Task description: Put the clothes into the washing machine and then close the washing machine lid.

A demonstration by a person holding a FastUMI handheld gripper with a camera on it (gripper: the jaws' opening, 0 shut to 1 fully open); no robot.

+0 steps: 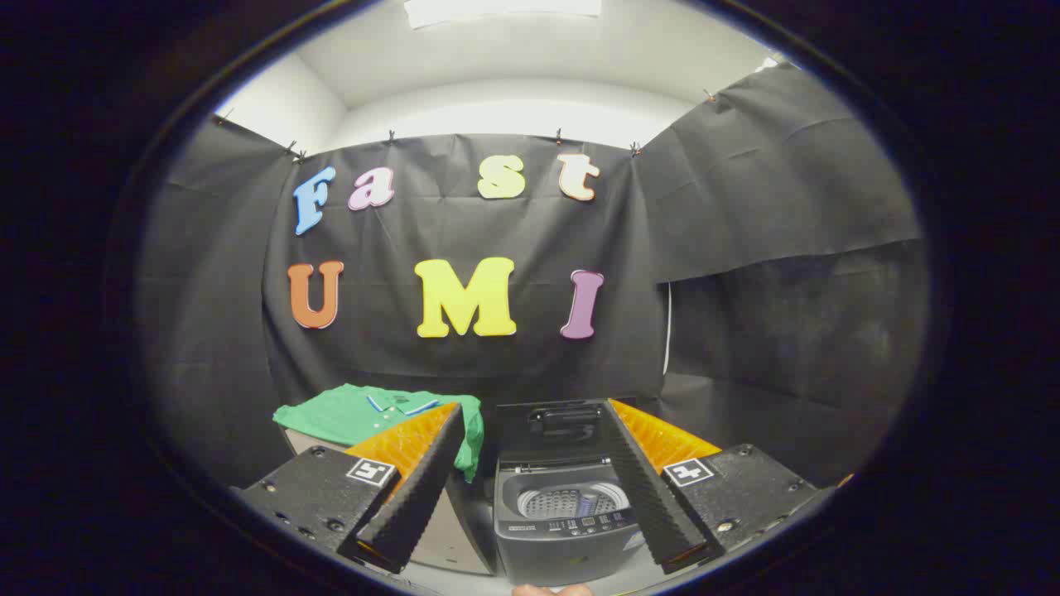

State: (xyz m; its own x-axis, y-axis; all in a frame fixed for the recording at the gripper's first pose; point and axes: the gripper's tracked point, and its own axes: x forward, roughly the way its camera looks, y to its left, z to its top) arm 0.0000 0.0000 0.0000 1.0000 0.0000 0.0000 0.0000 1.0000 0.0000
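Tool (530, 422) spread, gripping nothing; small dark-grey top-load washing machine (566, 513) lower centre, lid up; green polo shirt (364, 414) lower left on desk (451, 530).

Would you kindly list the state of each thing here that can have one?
Washer: lid raised upright at the back, drum open, no clothes visible inside.
Shirt: lying spread on the stand beside the washer, one edge hanging over the side, not yet loaded.
Tongs: open, holding nothing, washer showing between the fingers.
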